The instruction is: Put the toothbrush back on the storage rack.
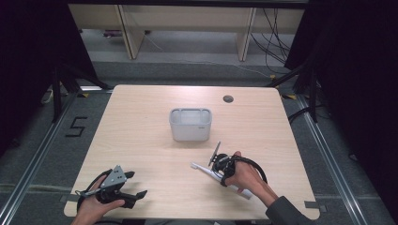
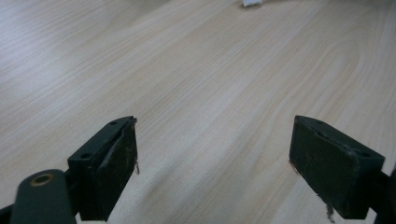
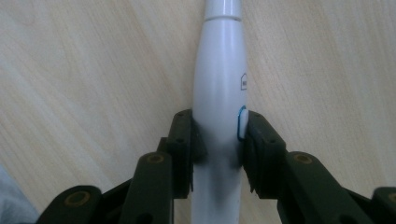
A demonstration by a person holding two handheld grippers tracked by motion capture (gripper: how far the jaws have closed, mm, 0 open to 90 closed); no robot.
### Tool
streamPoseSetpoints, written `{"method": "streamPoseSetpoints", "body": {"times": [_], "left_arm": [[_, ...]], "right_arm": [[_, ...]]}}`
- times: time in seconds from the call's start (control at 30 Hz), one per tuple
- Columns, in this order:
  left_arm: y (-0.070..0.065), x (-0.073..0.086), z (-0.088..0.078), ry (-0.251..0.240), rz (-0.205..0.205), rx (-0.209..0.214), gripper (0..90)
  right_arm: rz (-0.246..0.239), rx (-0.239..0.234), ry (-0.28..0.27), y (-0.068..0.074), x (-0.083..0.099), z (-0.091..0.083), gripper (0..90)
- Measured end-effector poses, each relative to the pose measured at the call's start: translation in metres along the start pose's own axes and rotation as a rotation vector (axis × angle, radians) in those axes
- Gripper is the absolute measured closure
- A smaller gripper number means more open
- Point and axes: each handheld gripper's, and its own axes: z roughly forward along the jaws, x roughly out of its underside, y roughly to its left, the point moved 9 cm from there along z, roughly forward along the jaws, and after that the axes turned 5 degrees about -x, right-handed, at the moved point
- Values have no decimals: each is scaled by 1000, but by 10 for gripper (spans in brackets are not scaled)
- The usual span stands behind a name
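The right hand-held gripper [image 1: 220, 165] is closed on a white electric toothbrush [image 1: 217, 176] that lies on the table [image 1: 141, 136] near its front right edge. In the right gripper view the two black jaws press against opposite sides of the toothbrush handle [image 3: 218, 107], at about the level of its blue-ringed button [image 3: 241, 124], with the slimmer neck running away from the camera. The grip sits on the thick part of the body, which I judge gives the pads the broadest seat and keeps the tool from rolling. The toothbrush rests flat on the wood, its head end pointing toward the table's middle and left; whether it has begun to lift cannot be told. The left hand-held gripper [image 1: 123, 187] sits at the front left of the table, held low in the person's hand. In the left gripper view its jaws stand wide apart with bare wood between them and nothing held; it appears parked out of the way, well apart from the work. A grey-white rectangular bin [image 1: 190, 124] stands upright near the table's centre, just beyond the toothbrush and open at the top. Its position makes it the likely destination, though that is a judgement. A small dark round grommet [image 1: 228, 99] is set in the table toward the far right edge and plays no part here.
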Motion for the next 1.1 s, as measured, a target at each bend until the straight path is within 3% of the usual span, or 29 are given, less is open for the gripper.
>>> {"method": "streamPoseSetpoints", "body": {"times": [0.1, 0.13, 0.23, 0.27, 0.4, 0.43, 0.47, 0.5, 0.53, 0.7, 0.73, 0.77, 1.0, 1.1], "left_arm": [[-2, -2, 1, -25, -15, 6, 150], [-1, 0, 0, -2, -6, 3, 150], [0, 0, 0, 0, -3, 1, 150], [0, 0, -1, 6, 14, 0, 150], [-1, -2, 0, -11, -13, 2, 150], [-1, -2, 0, -11, -13, 2, 150], [0, 1, -1, 9, 20, 0, 150], [0, 1, -1, 9, 20, 0, 150], [-2, -1, 0, -9, -7, 7, 150], [-1, -1, 0, -7, -9, 0, 150], [0, 0, -1, 11, 2, 3, 150], [-1, -1, 0, -4, -18, 4, 150], [0, -1, -1, -7, -10, -2, 150], [0, 0, 0, 3, -5, 1, 150]], "right_arm": [[-25, 11, 19, 0, -1, 0, 667], [-31, 14, 35, 1, -1, 0, 667], [-48, 13, 44, 1, -2, 1, 667], [-54, 27, 51, 1, -2, 0, 667], [-44, 23, 55, 3, -1, 0, 667], [-43, 19, 53, 4, -1, 1, 667], [-44, 10, 41, 4, -2, 2, 667], [-44, 10, 41, 4, -2, 2, 667], [-46, 15, 54, 4, -1, 1, 667], [-56, 25, 49, 4, 0, 0, 668], [-47, 14, 26, 3, 0, -1, 668], [-47, 14, 26, 3, 0, -1, 668], [-33, 8, -48, 1, 6, -12, 669], [-4, -4, -76, 3, 8, -15, 669]]}}
